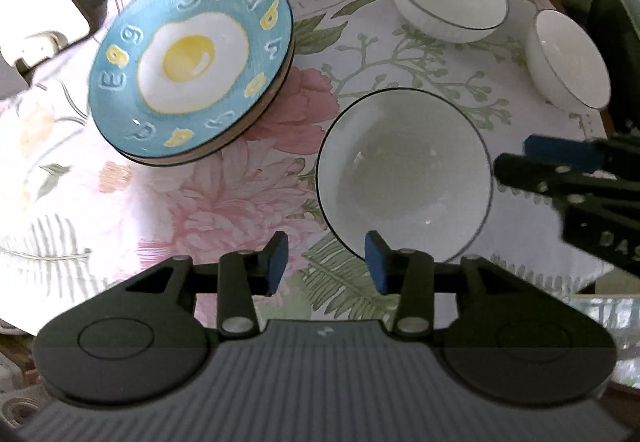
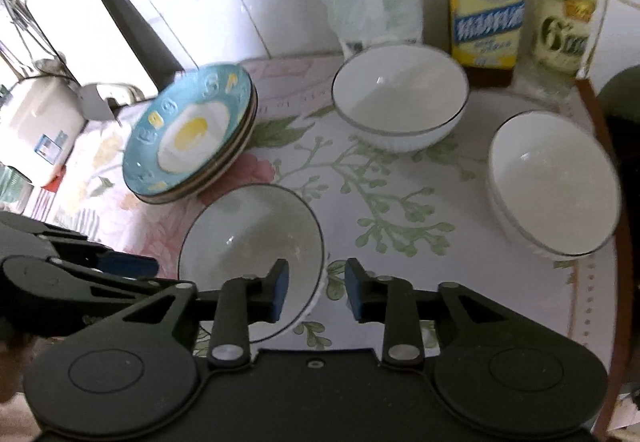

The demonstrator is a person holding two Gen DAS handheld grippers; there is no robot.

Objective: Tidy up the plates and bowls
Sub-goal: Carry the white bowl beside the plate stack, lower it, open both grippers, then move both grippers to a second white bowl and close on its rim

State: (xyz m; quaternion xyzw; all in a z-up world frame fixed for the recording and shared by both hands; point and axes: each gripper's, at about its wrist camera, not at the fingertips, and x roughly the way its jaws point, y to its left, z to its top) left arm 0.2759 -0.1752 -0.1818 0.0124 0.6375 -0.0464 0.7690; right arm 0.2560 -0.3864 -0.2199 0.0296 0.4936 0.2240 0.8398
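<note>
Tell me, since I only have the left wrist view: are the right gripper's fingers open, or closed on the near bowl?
Observer: Open. The right gripper has its fingers apart, one over the near bowl and one outside its rim. Neither seems to press it.
Operator: What's left of the plate stack?
Observer: A white appliance stands to the left of the plate stack.
Operator: And behind the far bowl?
Observer: A white bag stands against the tiled wall behind the far bowl. A yellow-label bottle and a clear bottle stand upright to its right.
</note>
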